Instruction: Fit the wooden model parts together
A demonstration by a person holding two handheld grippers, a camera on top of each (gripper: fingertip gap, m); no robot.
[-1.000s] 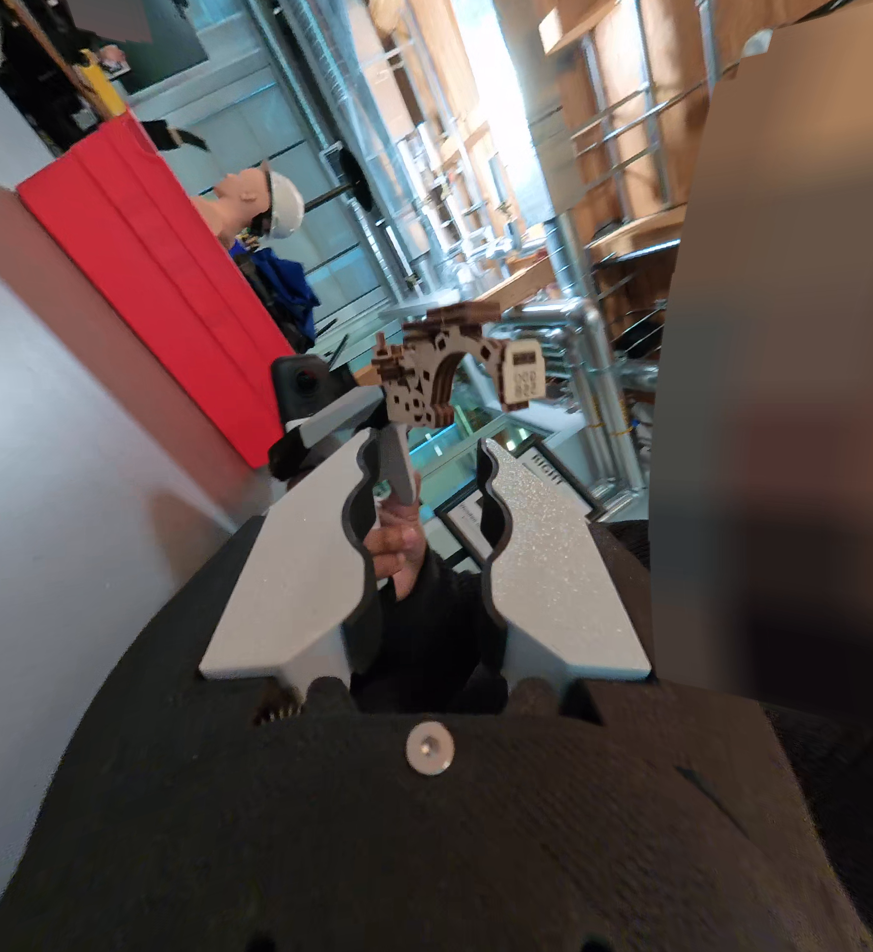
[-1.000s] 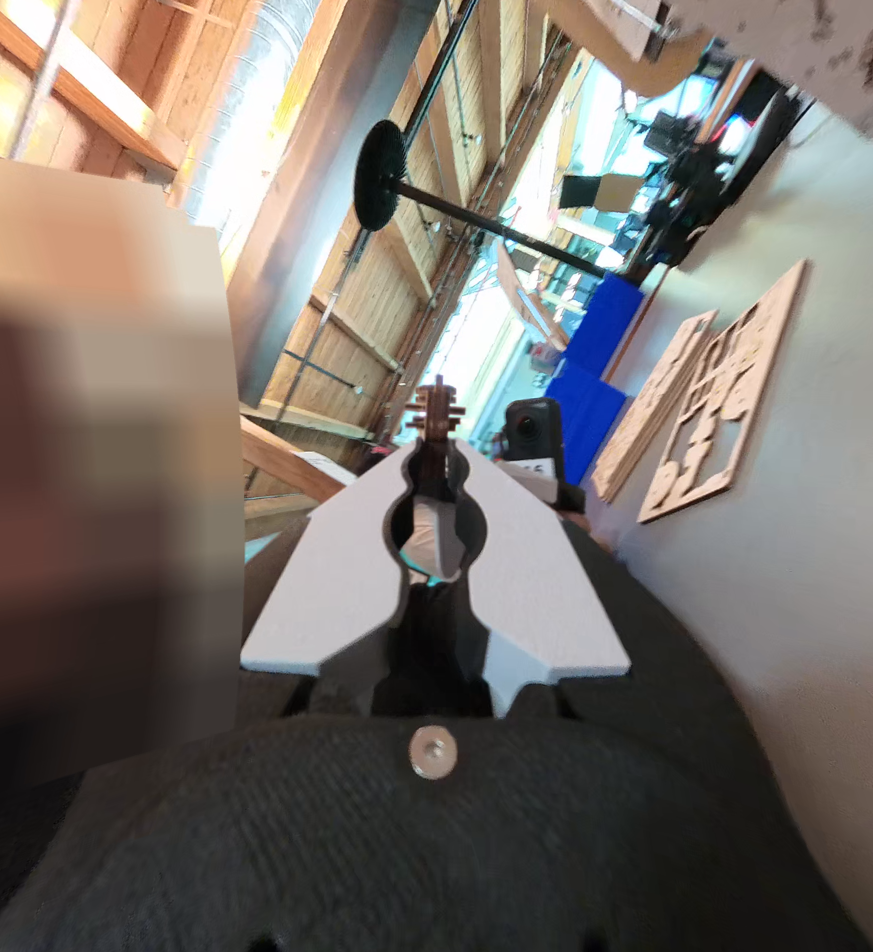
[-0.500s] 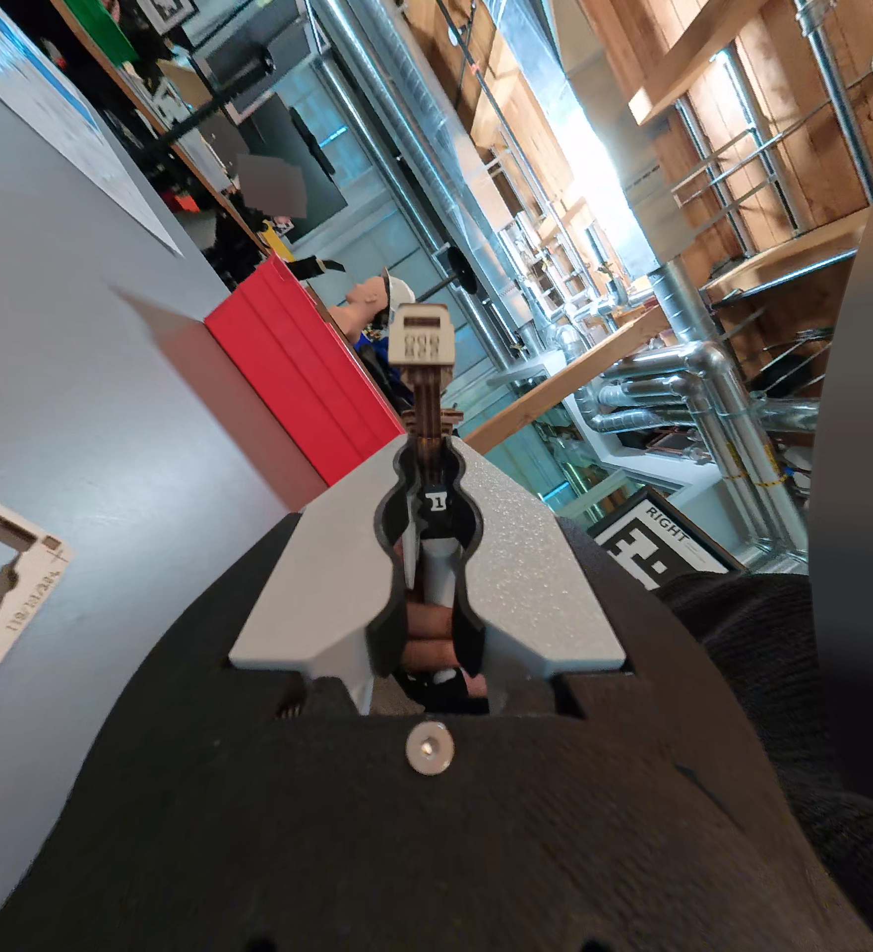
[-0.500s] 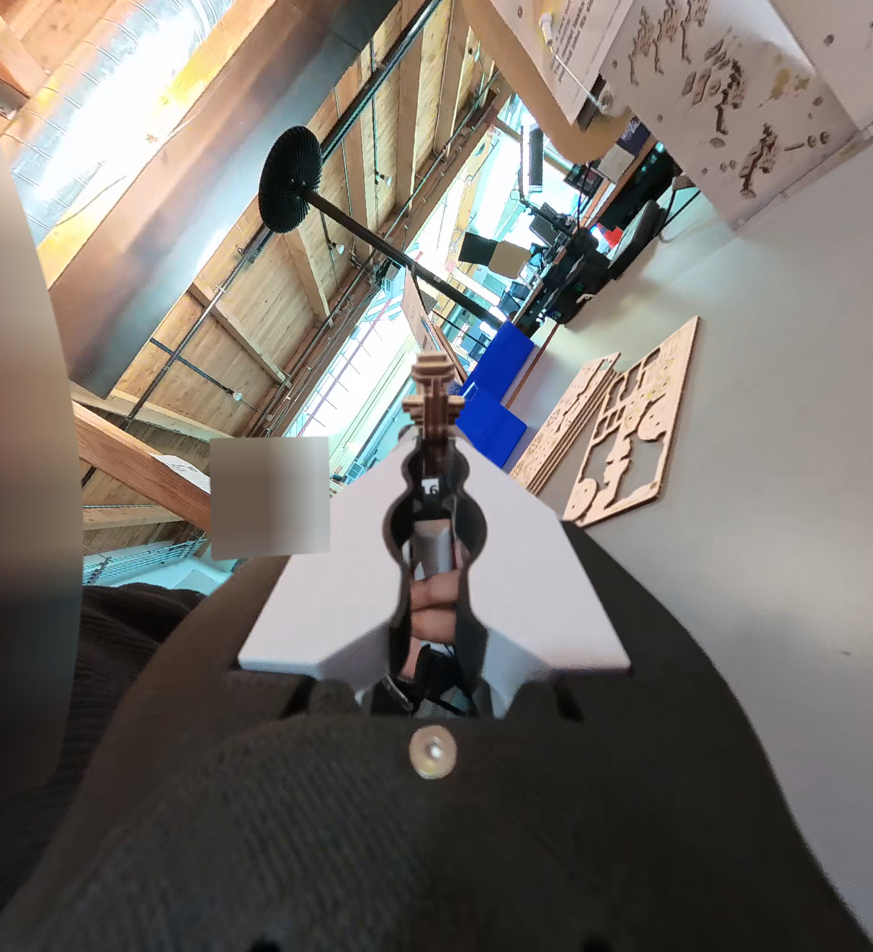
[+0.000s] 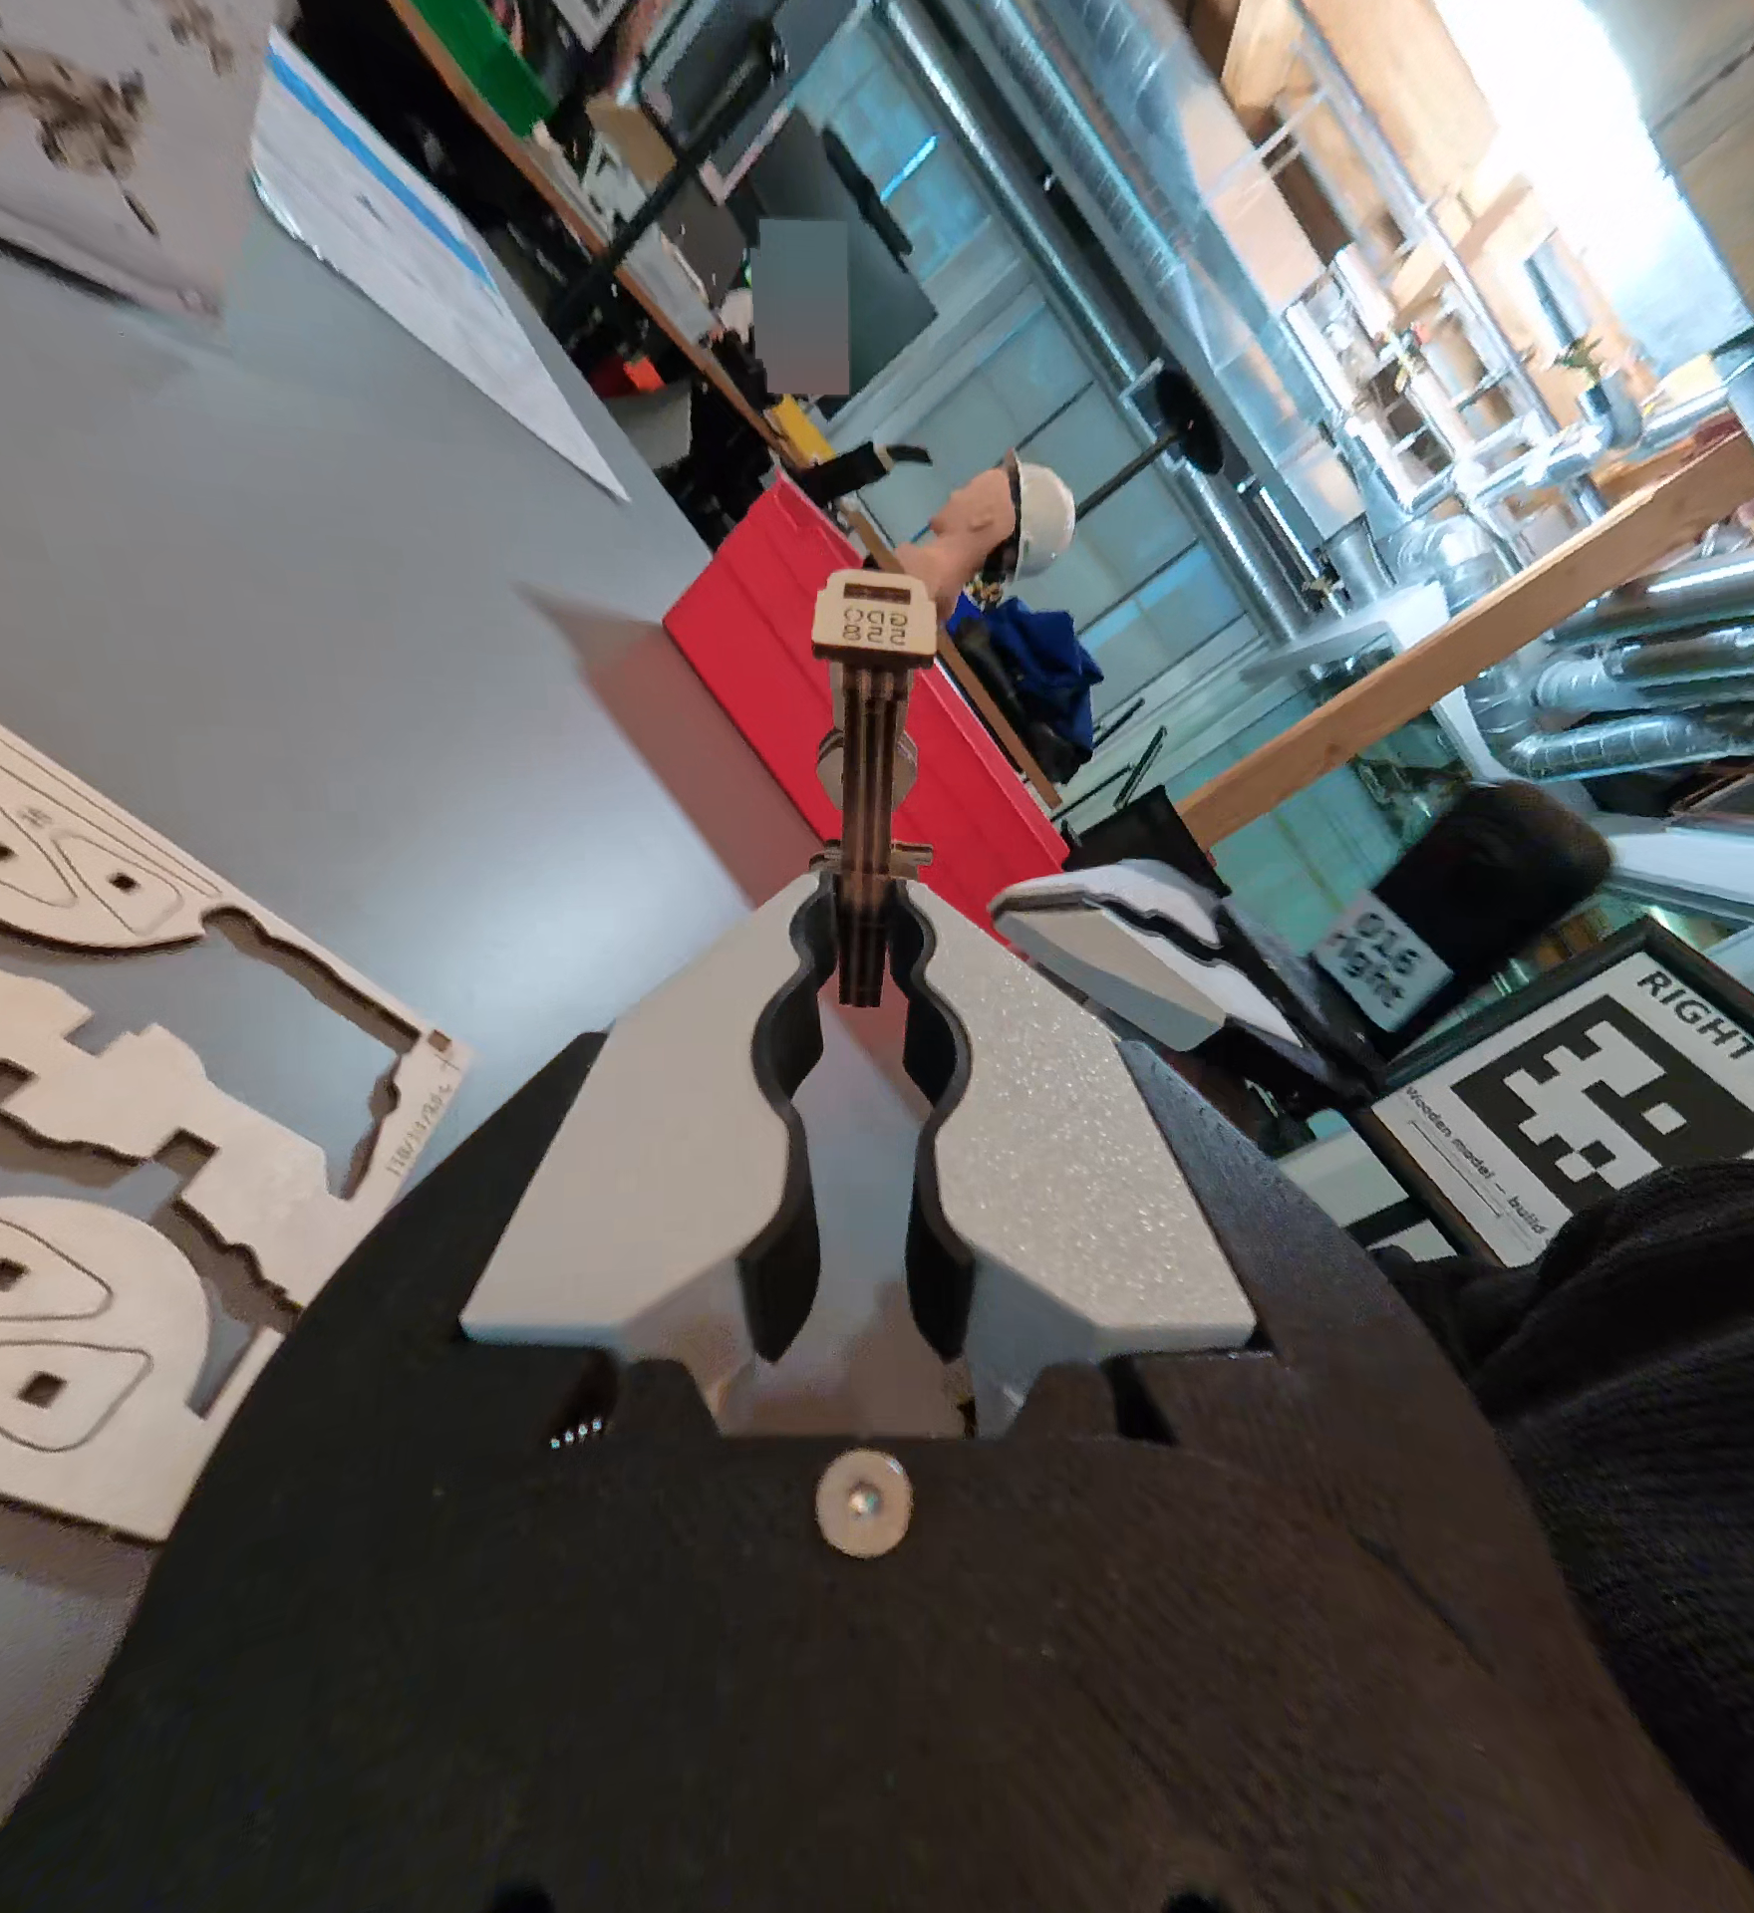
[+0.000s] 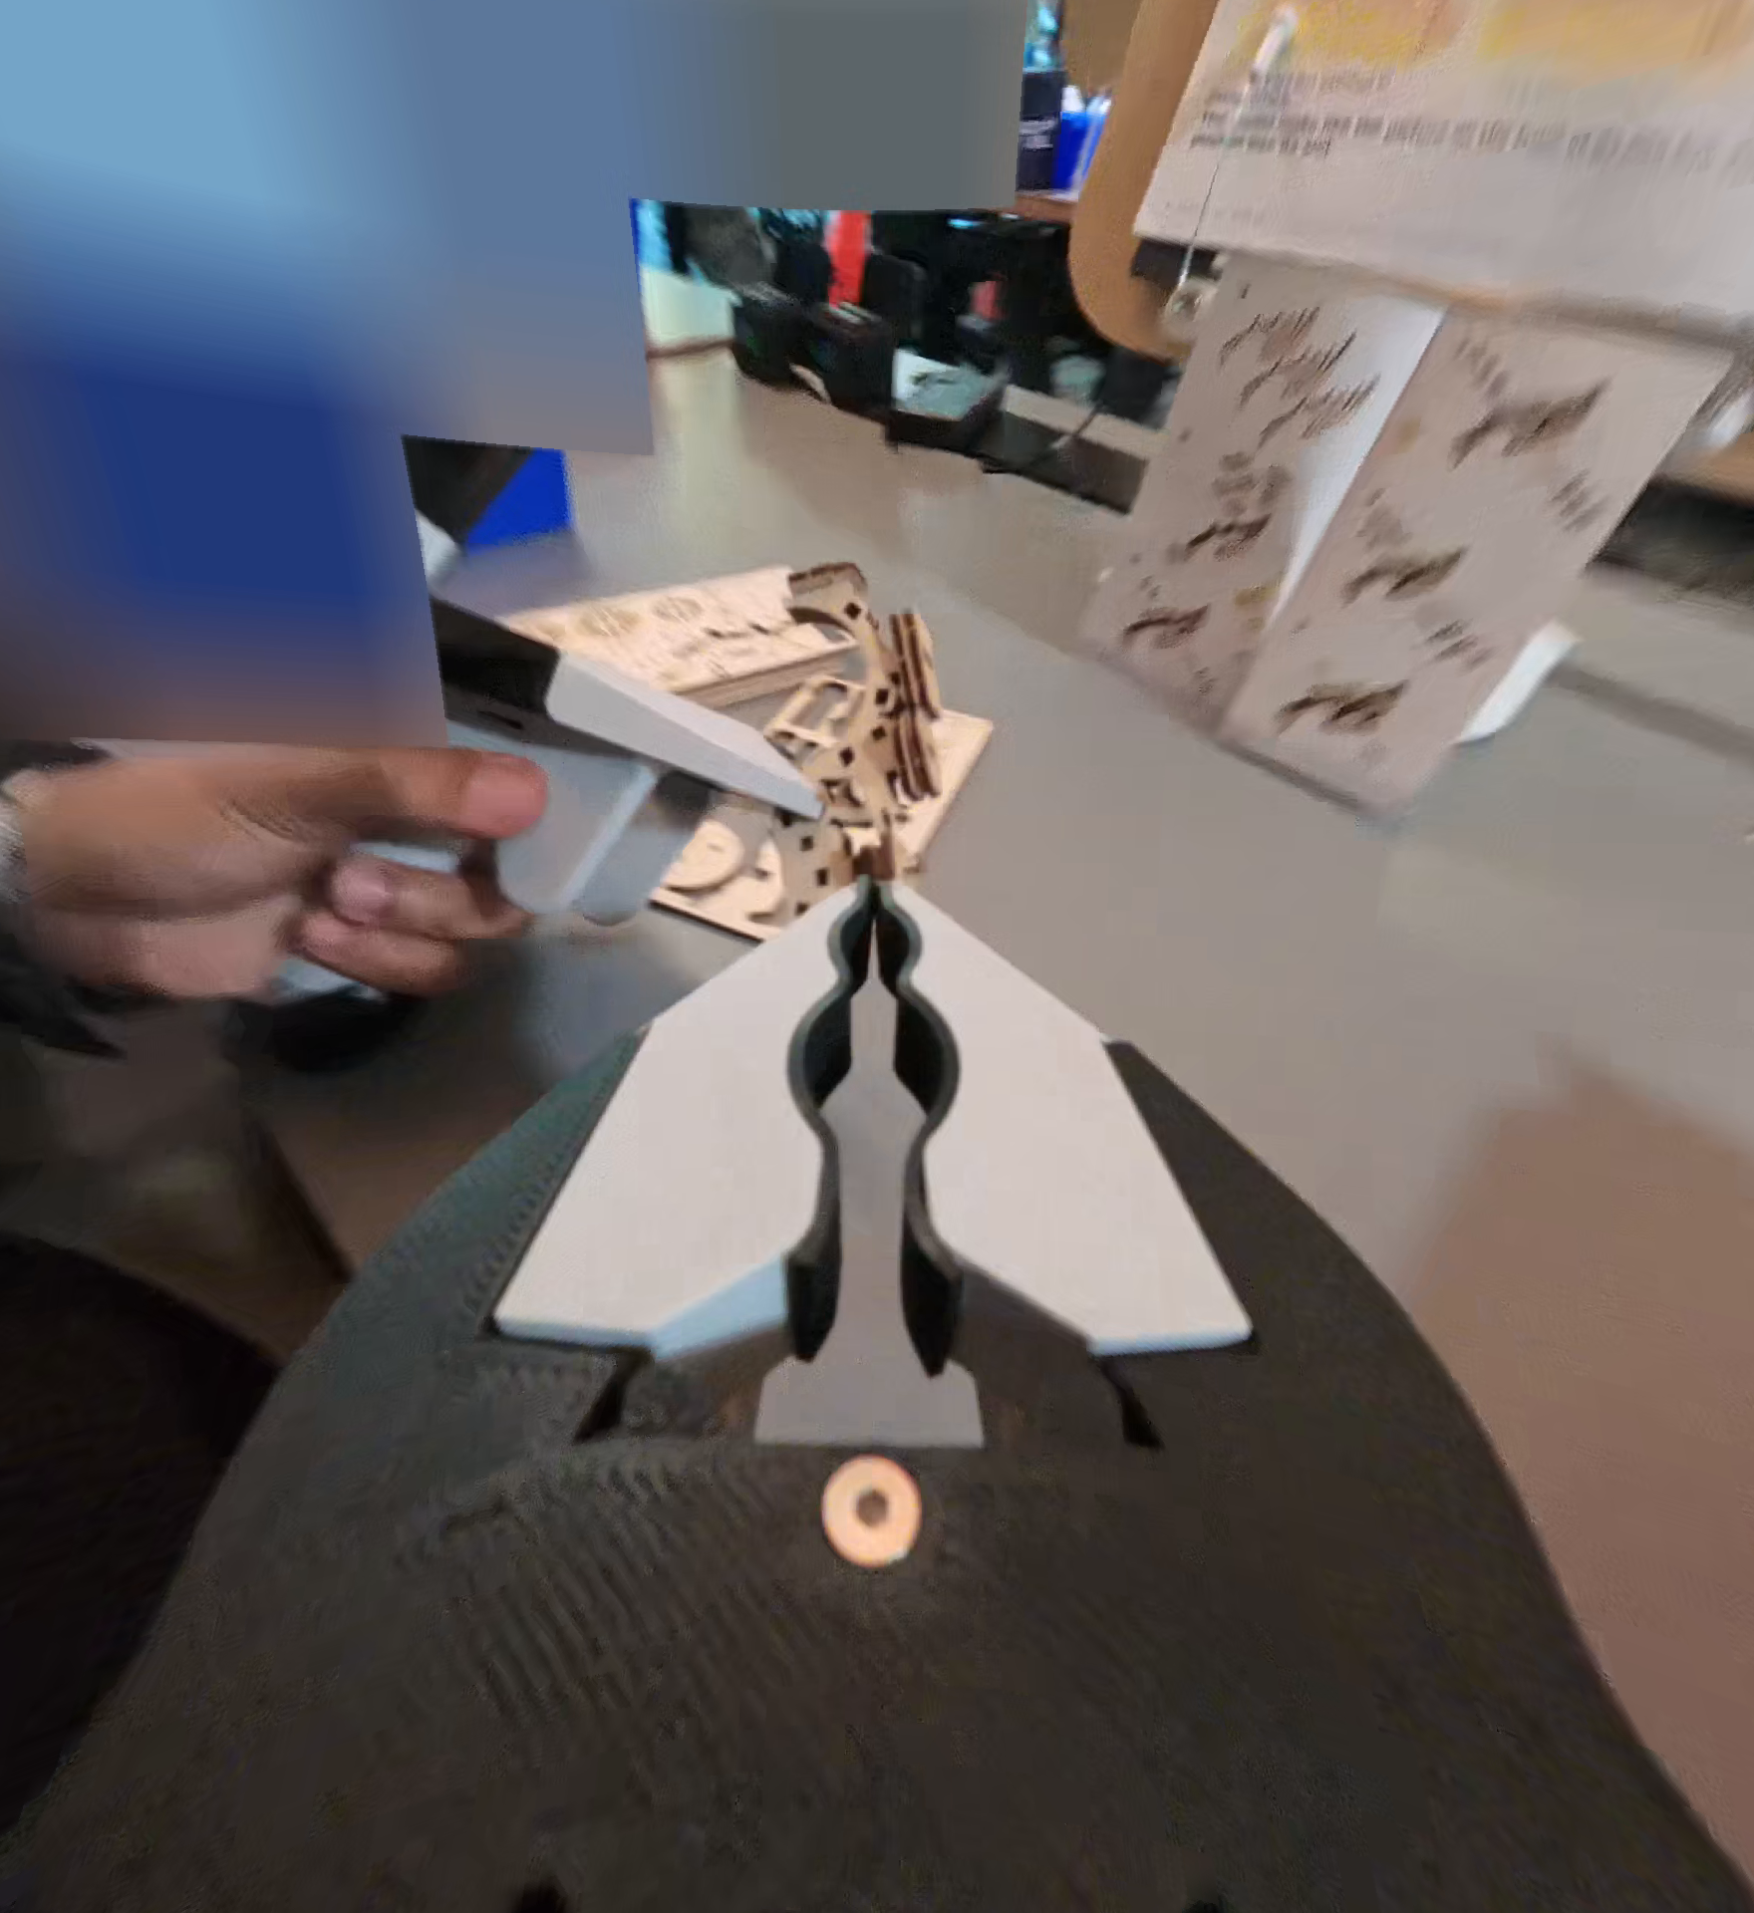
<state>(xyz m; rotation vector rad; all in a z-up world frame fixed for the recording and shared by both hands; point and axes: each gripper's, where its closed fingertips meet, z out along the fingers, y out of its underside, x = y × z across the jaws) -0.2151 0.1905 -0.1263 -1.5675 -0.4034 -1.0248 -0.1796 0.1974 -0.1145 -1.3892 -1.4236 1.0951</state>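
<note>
Left claw (image 5: pixel 868 911) is clamped on the wooden model (image 5: pixel 870 787), tips pinching the bottom edge of its stacked layers so most of the piece sticks out clear ahead of the fingers. I judge that's deliberate: a low grip leaves the upper part with the flat tag-like end free for the next piece to go on. Seen edge-on from my left camera, it stands roughly upright in the grip.

Right claw (image 6: pixel 871 899) has its tips pressed together with nothing between them that I can see; the gap further back shows only table. It sits just beside the model's lower end, apart from it as far as I can tell, though the right view is blurred. My guess is it's free to go fetch the next part.

My left hand (image 6: pixel 262 859) holds the other tool's handle, model raised off the table (image 6: pixel 1215 932) so both sides stay reachable.

Beyond that, the cut-out plywood sheets (image 6: pixel 738 663) lie flat on the table under and behind the model, within reach; remaining parts probably come from there. One more sheet (image 5: pixel 76 1139) lies at the left of my left camera.

Further back: folded instruction sheet (image 6: pixel 1370 538) standing up, red box (image 5: pixel 852 714).
</note>
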